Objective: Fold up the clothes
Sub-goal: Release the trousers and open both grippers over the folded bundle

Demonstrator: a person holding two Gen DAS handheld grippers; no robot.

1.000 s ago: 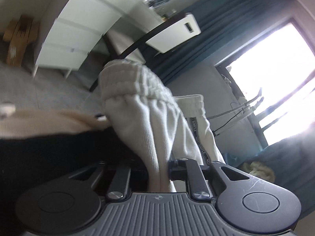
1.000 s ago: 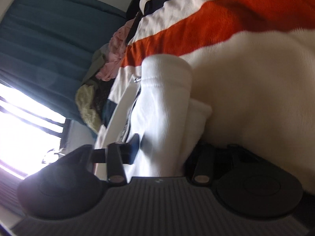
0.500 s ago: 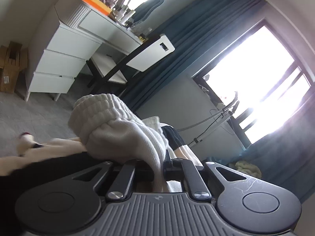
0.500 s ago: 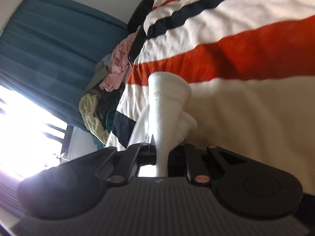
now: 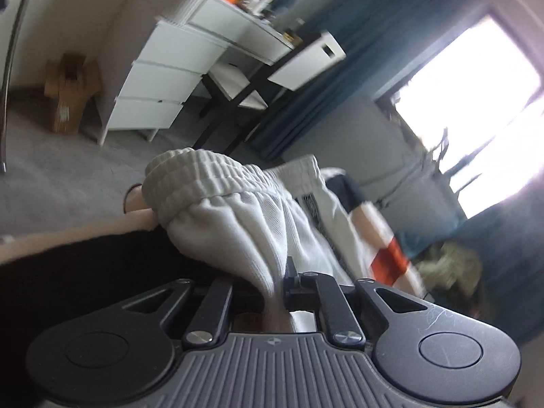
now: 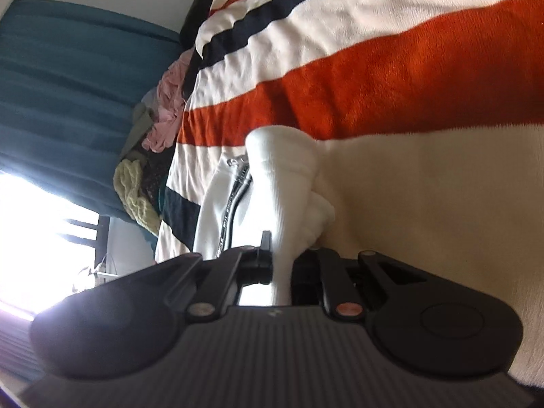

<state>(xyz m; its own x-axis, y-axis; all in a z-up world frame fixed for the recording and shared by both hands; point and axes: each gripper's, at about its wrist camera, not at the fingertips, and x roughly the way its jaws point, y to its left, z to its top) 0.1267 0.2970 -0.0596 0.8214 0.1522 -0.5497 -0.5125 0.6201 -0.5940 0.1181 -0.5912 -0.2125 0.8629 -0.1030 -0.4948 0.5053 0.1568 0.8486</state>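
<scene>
Since half a second ago, both views have swung: the white dresser [image 5: 176, 78] now sits larger at 11 o'clock in the left view, and the striped blanket [image 6: 391, 68] fills more of the right view. White sweatpants [image 5: 238, 217] rise from between the left gripper [image 5: 278, 285] fingers, the elastic waistband bunched at 11 o'clock of them, the rest trailing toward 1 o'clock onto the bed. Those fingers are clenched on a fold of the fabric. In the right view, the right gripper [image 6: 282, 265] fingers are closed tight on another white fold of the sweatpants [image 6: 282, 183], which stands up at 12 o'clock above them, over the blanket's cream band.
</scene>
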